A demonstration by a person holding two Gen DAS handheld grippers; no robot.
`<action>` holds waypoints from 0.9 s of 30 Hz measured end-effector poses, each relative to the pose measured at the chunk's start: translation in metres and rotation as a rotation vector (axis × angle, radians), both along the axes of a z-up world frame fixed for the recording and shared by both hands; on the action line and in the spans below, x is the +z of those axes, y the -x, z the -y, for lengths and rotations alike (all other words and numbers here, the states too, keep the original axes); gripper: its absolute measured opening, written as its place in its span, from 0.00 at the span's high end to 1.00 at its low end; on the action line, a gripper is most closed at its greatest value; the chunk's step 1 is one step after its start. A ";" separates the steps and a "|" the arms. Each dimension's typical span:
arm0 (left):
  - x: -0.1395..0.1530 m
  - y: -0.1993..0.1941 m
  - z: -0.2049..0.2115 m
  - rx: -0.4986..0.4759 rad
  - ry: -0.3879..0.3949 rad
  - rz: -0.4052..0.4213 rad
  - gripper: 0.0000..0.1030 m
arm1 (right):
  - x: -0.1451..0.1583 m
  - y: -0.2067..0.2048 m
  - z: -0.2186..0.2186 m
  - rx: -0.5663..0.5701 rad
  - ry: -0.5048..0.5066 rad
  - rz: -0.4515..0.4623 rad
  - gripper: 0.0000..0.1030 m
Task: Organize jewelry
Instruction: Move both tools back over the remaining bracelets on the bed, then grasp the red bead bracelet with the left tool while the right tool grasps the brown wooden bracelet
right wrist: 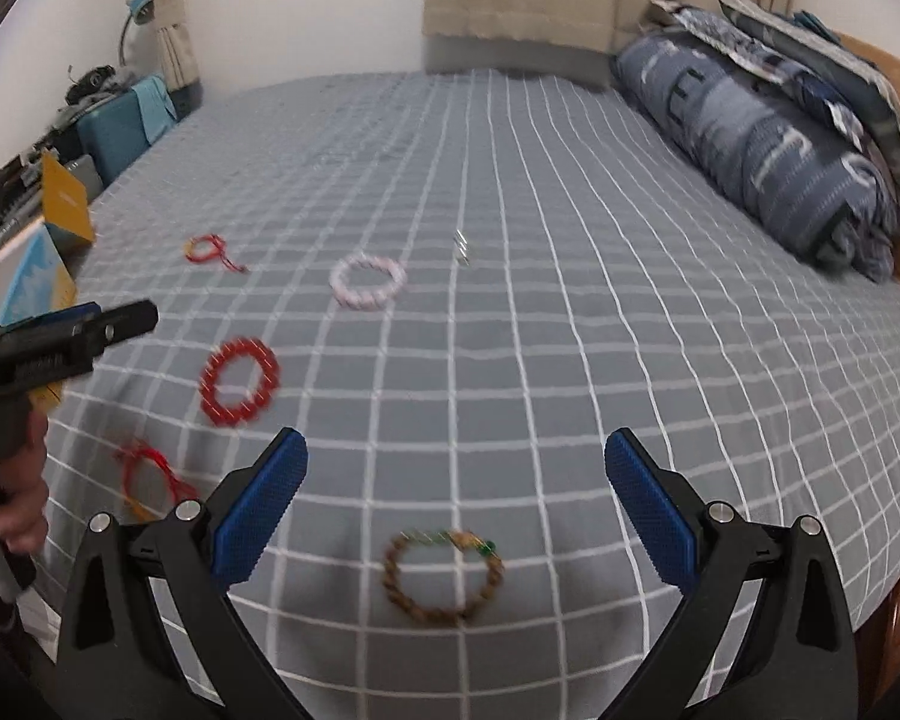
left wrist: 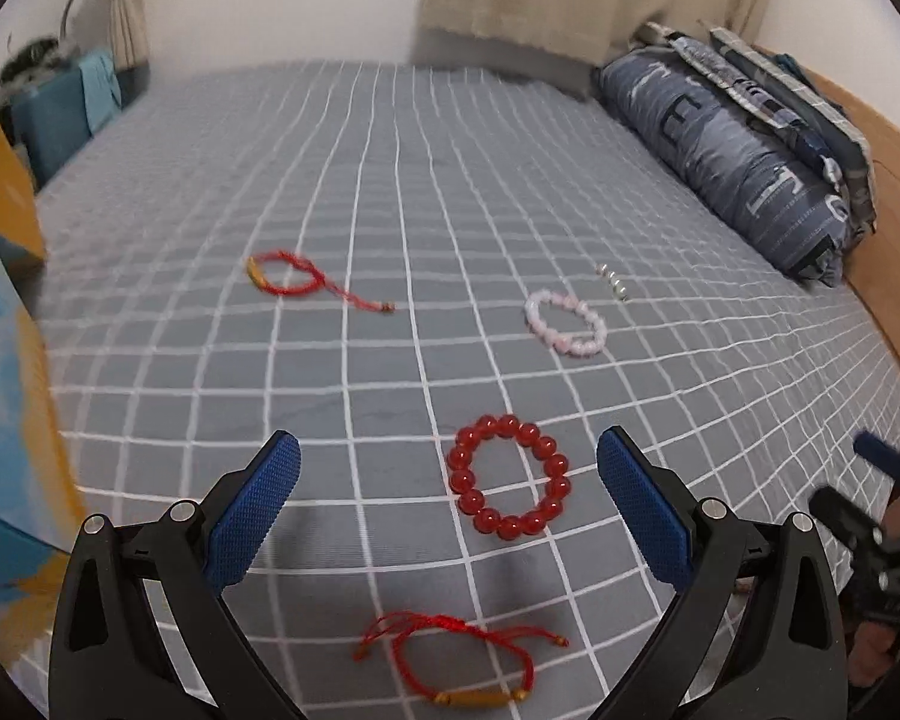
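Left gripper (left wrist: 448, 468) and right gripper (right wrist: 456, 468) both wide open, empty, side by side.

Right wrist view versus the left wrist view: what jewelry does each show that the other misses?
Only the right wrist view shows the brown beaded bracelet, lying between the open right gripper fingers. The left wrist view shows no piece the right lacks, only sharper detail under the open left gripper. Both share the red bead bracelet, pink bracelet, two red cord bracelets and a small pearl piece.

Left tongs (left wrist: 448, 459) gape empty above the red bead bracelet (left wrist: 509, 485) on the checked bedsheet (left wrist: 390, 192).
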State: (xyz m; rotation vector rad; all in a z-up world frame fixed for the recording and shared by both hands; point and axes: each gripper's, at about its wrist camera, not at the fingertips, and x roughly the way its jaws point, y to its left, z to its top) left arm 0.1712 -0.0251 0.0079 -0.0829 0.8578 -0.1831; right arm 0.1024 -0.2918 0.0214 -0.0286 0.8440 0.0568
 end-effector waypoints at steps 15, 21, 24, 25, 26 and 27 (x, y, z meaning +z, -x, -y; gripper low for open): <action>-0.057 -0.026 0.010 0.003 -0.054 -0.085 0.06 | -0.064 0.006 0.027 -0.058 -0.026 -0.131 0.07; -0.067 -0.028 0.013 0.006 -0.086 -0.103 0.06 | -0.076 0.002 0.029 -0.064 -0.027 -0.168 0.16; -0.069 -0.028 0.012 0.012 -0.090 -0.106 0.07 | -0.084 0.000 0.029 -0.062 -0.028 -0.197 0.23; -0.069 -0.028 0.013 0.014 -0.093 -0.107 0.08 | -0.084 0.000 0.027 -0.057 -0.024 -0.193 0.24; -0.070 -0.028 0.013 0.015 -0.098 -0.107 0.09 | -0.084 0.001 0.026 -0.052 -0.020 -0.192 0.28; -0.070 -0.028 0.013 0.015 -0.104 -0.113 0.10 | -0.085 0.001 0.025 -0.047 -0.016 -0.190 0.33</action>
